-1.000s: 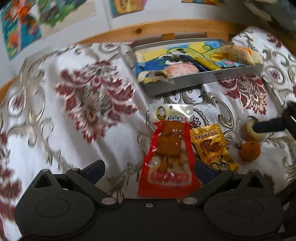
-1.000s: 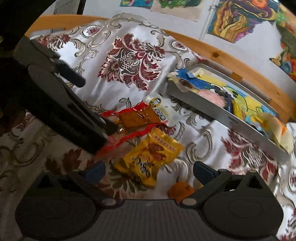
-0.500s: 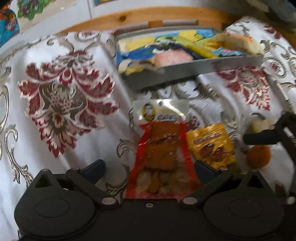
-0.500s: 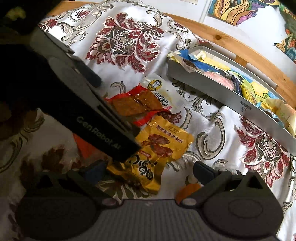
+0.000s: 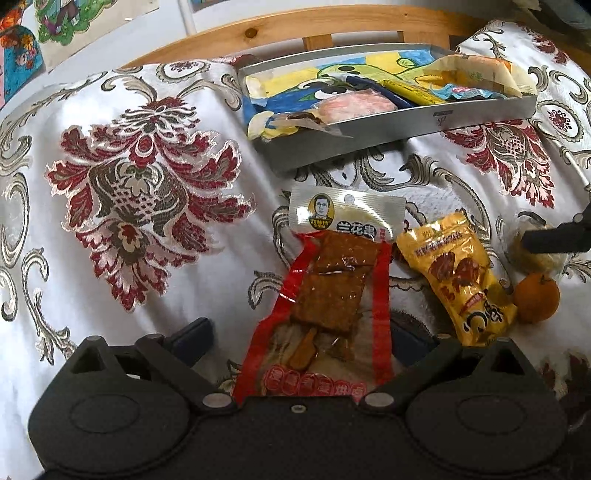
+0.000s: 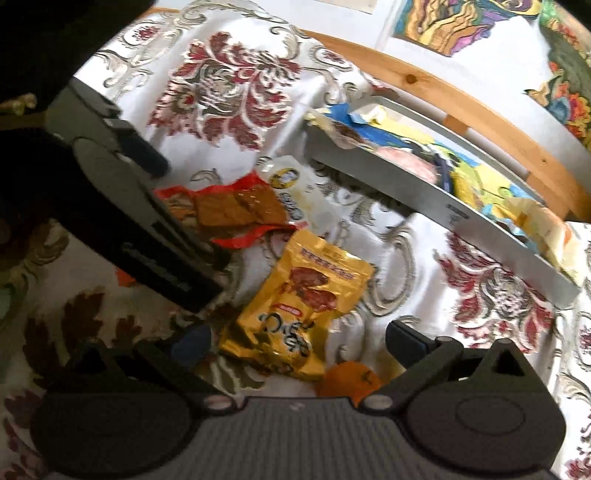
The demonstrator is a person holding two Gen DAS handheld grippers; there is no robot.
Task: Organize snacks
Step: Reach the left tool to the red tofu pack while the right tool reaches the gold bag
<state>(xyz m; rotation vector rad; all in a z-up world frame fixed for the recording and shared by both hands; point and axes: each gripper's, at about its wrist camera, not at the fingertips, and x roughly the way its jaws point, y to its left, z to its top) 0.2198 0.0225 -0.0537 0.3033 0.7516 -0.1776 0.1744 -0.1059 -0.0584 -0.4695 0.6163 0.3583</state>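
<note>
Now straddling red pack [image 5: 325, 299] below tray [image 5: 388, 136] with left gripper [image 5: 299, 336] spread, right gripper [image 6: 295, 343] likewise spread over yellow pack [image 6: 299, 299]; next: pinching, lifting trayward.

Floral cloth [image 5: 147, 192], wooden rail [image 5: 258, 33], perhaps paintings [image 6: 461, 26].

My left view was sharp and evenly daylit; the right was motion-blurred, its left corner dark, perhaps shadowed. Glare sat on the red packet [image 5: 325, 295], and edges bowed.
</note>
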